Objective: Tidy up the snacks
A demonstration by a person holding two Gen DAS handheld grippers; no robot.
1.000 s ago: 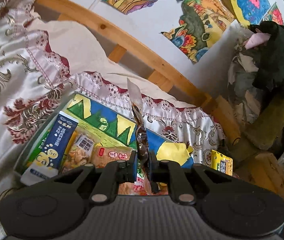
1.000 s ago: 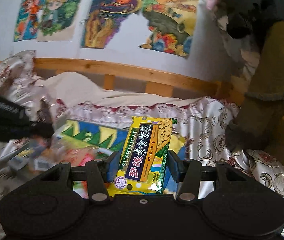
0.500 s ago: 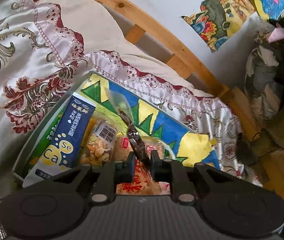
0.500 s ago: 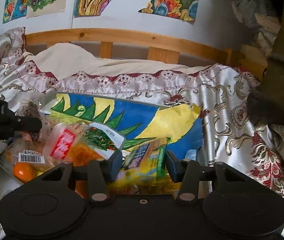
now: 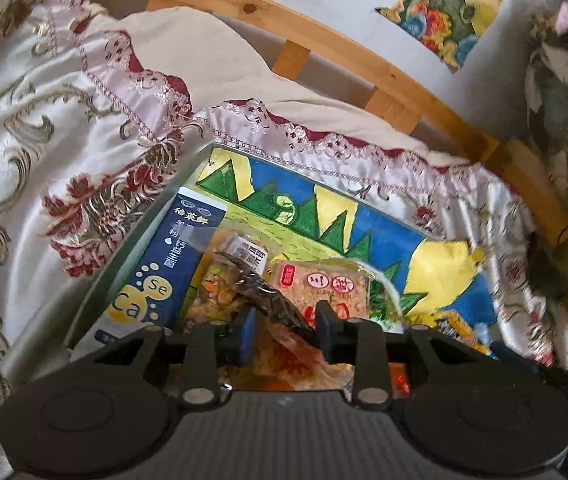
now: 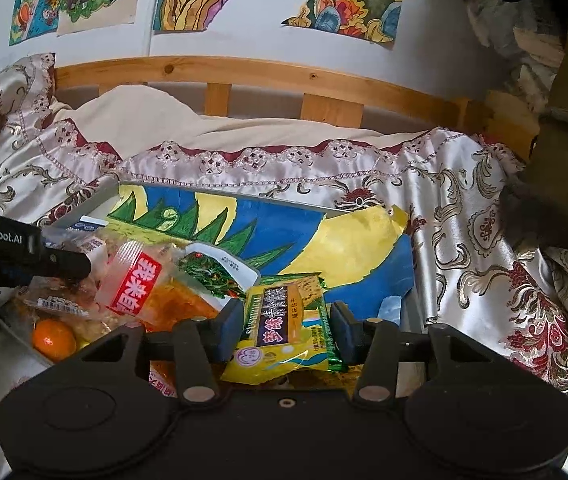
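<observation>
A grey box (image 5: 139,232) lined with a blue, green and yellow drawing lies on the bed and holds several snack packs. My left gripper (image 5: 286,320) is open over it, and a clear pack of dark snack (image 5: 267,300) lies loose between its fingers on the pile. A blue milk-powder pack (image 5: 155,276) lies at the box's left. My right gripper (image 6: 286,330) is low in the box (image 6: 95,204), its jaws on both sides of a yellow sushi-seaweed pack (image 6: 284,320). The left gripper shows at the left of the right wrist view (image 6: 43,260).
An orange (image 6: 53,338) and a red-labelled clear pack (image 6: 135,284) lie in the box's near left. A patterned satin bedspread (image 6: 484,240) surrounds the box. A wooden bed rail (image 6: 267,80) runs behind. Dark clothes hang at the right (image 6: 564,120).
My left gripper came down into the box and opened, letting the dark snack pack go. My right gripper lowered the yellow pack into the box.
</observation>
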